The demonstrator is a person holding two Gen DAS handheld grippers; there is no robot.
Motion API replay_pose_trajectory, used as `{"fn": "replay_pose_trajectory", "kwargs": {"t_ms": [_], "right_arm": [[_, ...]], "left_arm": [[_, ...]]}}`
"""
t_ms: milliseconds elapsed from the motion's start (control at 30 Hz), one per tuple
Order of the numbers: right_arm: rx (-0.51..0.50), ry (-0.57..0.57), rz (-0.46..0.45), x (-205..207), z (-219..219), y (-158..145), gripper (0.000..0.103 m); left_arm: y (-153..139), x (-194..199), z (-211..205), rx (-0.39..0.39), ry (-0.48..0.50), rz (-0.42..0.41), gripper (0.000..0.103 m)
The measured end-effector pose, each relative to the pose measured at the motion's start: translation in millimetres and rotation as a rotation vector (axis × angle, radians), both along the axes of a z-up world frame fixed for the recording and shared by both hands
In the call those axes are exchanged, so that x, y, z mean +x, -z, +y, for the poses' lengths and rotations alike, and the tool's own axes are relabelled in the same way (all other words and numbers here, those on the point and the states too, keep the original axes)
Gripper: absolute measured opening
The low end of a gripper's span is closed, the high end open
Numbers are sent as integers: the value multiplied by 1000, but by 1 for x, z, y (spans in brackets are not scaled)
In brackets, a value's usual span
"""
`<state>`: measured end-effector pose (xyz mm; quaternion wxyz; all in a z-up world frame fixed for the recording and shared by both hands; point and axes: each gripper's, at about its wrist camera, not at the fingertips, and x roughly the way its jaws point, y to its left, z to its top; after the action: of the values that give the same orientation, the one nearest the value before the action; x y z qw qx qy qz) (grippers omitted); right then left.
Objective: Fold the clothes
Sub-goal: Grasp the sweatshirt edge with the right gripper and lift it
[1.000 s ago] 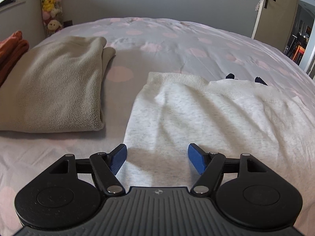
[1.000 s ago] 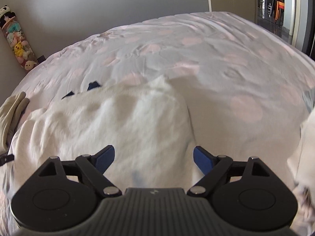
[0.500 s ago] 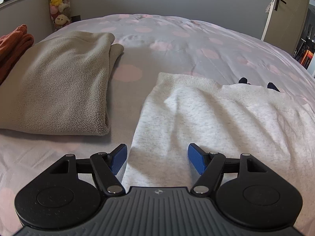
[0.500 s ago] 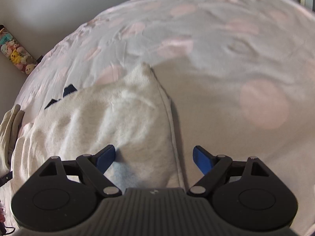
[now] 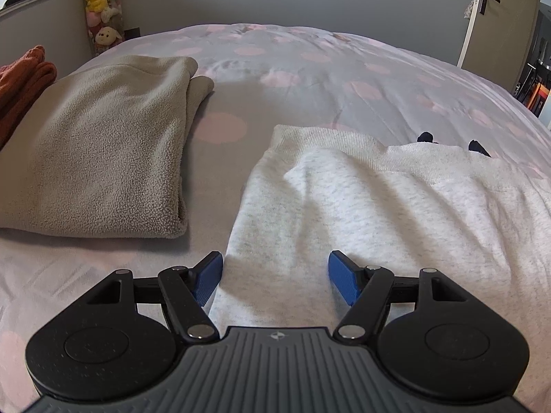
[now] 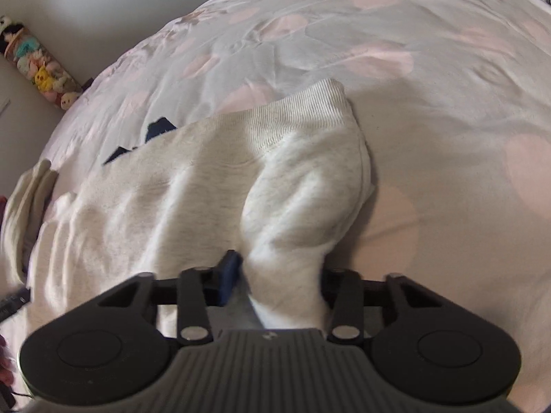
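Observation:
A light grey sweatshirt (image 5: 378,206) lies flat on the bed, its ribbed hem at the far side. My left gripper (image 5: 274,263) stands open just above the garment's left edge, and its blue pads (image 5: 206,275) touch no cloth that I can see. In the right wrist view the same sweatshirt (image 6: 155,199) is bunched into a raised fold at its right edge. The jaws of my right gripper (image 6: 277,275) are closing on that fold, with the cloth pinched between them. Cloth hides the right pad.
A folded beige fleece (image 5: 96,158) lies to the left, with orange cloth (image 5: 20,79) beyond it. Something dark blue (image 5: 425,136) peeks out past the sweatshirt's hem. The pink-dotted bed cover (image 5: 310,79) stretches to the far wall, near plush toys (image 5: 101,10) and a door (image 5: 499,17).
My right gripper dropped onto the sweatshirt's right edge and its jaws went from wide open to pinched on a fold. The left gripper stayed open, hardly moving.

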<state>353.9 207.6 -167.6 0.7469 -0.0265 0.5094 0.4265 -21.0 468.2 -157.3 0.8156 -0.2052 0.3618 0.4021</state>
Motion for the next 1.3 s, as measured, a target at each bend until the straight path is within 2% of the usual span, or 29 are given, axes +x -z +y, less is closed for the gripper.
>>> {"fn": "replay_pose_trajectory", "kwargs": {"t_ms": [133, 267, 333, 433, 567, 700, 800, 933, 1133, 1300], "right_arm": [[25, 9, -2, -8, -3, -25, 30], [56, -6, -36, -28, 4, -70, 29], [60, -20, -57, -42, 13, -93, 29], [71, -44, -76, -64, 30, -123, 29], [76, -74, -106, -100, 61, -156, 28], [91, -106, -125, -135, 99, -175, 23], [76, -127, -140, -163, 132, -176, 21], [54, -163, -143, -201, 173, -164, 21], [7, -196, -138, -244, 223, -132, 20], [-31, -236, -95, -263, 244, -98, 20]], "left_arm": [[-5, -2, -1, -2, 33, -19, 65], [-13, -6, -3, -1, 61, -39, 63], [-16, -9, -4, -8, 74, -48, 58], [-21, -14, -3, -28, 85, -66, 50], [-27, -22, 1, -37, 56, -57, 49], [-30, -34, 8, -54, 18, -60, 37], [-30, -42, 13, -66, 3, -66, 36], [-31, -52, 18, -66, -8, -73, 35], [-30, -59, 24, -66, -14, -57, 34], [-24, -61, 30, -80, -21, -36, 34]]}}
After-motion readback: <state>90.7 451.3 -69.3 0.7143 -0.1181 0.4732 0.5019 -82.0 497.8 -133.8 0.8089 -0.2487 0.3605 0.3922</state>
